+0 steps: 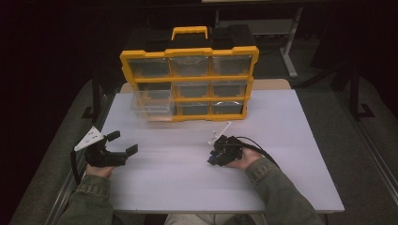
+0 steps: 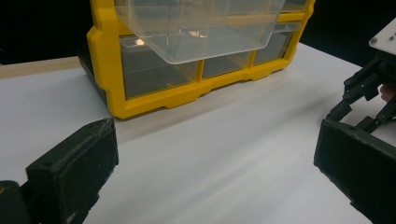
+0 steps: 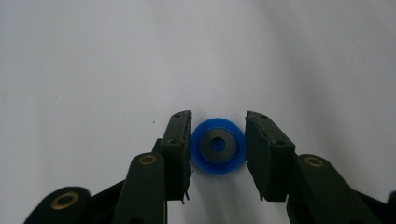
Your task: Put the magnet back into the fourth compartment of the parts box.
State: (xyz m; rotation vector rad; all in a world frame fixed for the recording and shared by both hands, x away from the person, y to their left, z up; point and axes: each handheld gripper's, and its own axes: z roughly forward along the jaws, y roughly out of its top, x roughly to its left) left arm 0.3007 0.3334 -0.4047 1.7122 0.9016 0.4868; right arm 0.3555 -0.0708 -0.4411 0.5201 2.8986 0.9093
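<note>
At the near left of the table, the left gripper rests with its jaws spread wide and nothing between them, pointing toward the far side. Beyond it, at the far middle of the table, stands the yellow organizer with its grid of clear drawers; one clear drawer on its left column is pulled out toward the person and hangs out over the table, and in the left gripper view that drawer looks empty. To the right, near the middle of the table, the right gripper points down at the surface. In the right gripper view its jaws stand on either side of a small blue wheel that lies flat on the table; the left jaw looks to touch the wheel's rim while a slim gap shows at the right jaw, so the gripper is nearly closed around the wheel but does not yet look clamped on it. The risk, as I judge it, is the round rim: if the jaws close off centre, the wheel may squirt out sideways and roll across the smooth table. A weak pinch could also let it drop on the way to the open drawer, and a careless reach could knock that overhanging drawer.
</note>
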